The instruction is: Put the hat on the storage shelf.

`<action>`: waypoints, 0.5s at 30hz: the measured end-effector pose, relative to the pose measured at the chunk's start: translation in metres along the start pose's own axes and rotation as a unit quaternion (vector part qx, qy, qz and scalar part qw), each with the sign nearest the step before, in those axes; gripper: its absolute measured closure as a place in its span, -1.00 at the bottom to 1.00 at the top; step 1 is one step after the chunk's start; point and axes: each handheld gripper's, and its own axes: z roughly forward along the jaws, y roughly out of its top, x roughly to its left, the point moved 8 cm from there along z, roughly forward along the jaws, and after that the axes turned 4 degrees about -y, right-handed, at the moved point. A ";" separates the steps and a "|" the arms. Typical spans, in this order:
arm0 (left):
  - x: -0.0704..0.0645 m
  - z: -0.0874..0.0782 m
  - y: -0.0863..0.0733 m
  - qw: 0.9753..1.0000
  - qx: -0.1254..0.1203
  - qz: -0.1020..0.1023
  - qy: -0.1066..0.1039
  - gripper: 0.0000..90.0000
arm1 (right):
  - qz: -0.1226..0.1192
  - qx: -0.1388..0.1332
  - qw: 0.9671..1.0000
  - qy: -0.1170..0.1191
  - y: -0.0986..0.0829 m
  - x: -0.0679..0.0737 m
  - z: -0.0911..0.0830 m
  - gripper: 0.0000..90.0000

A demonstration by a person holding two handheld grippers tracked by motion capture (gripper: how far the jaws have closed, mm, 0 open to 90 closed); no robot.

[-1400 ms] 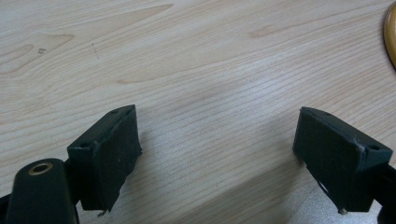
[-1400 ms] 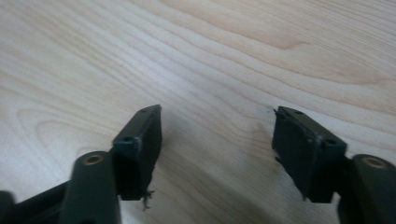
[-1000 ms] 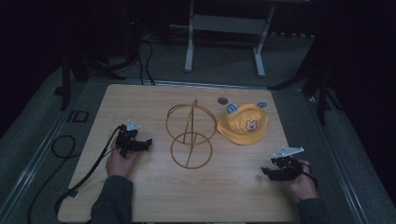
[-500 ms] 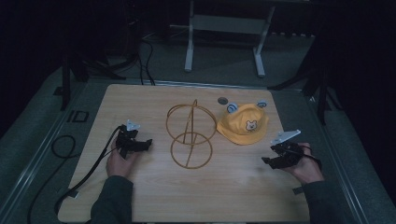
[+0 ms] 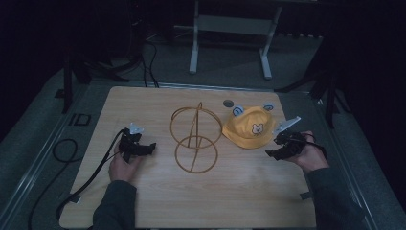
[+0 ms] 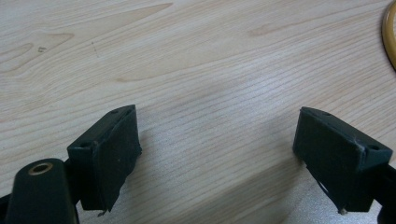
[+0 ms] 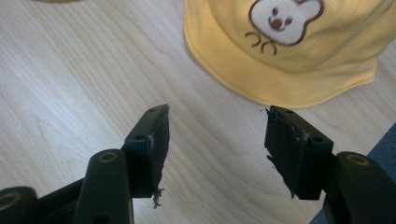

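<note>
A yellow cap [image 5: 250, 129] with a white bear face [image 7: 280, 15] lies on the wooden table [image 5: 143, 103], right of centre. A gold wire stand [image 5: 195, 139] made of rings stands at the middle. My right gripper [image 5: 274, 151] is open just right of the cap's brim, low over the wood; in the right gripper view its jaws [image 7: 215, 123] stand apart with the brim [image 7: 261, 88] just beyond them. My left gripper [image 5: 149, 146] is open left of the stand, and nothing but bare wood lies between its jaws [image 6: 215, 133].
Small round blue-and-white items [image 5: 238, 110] and a grey disc [image 5: 228, 103] lie behind the cap. A black cable [image 5: 86, 177] trails from the left gripper off the table's left edge. A metal frame [image 5: 230, 28] stands on the floor beyond the table.
My right gripper has moved up and to the left, from the table's right edge toward the cap's brim. The left gripper has stayed still.
</note>
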 end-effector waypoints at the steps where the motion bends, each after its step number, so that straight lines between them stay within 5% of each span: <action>1: 0.000 0.000 0.000 1.000 0.000 0.000 0.000 -0.68 | -0.002 0.000 1.000 0.001 0.002 -0.001 -0.001 -0.12; 15: 0.000 0.000 0.000 1.000 -0.001 0.000 0.000 -0.68 | -0.009 0.004 1.000 -0.004 0.032 -0.015 -0.009 -0.13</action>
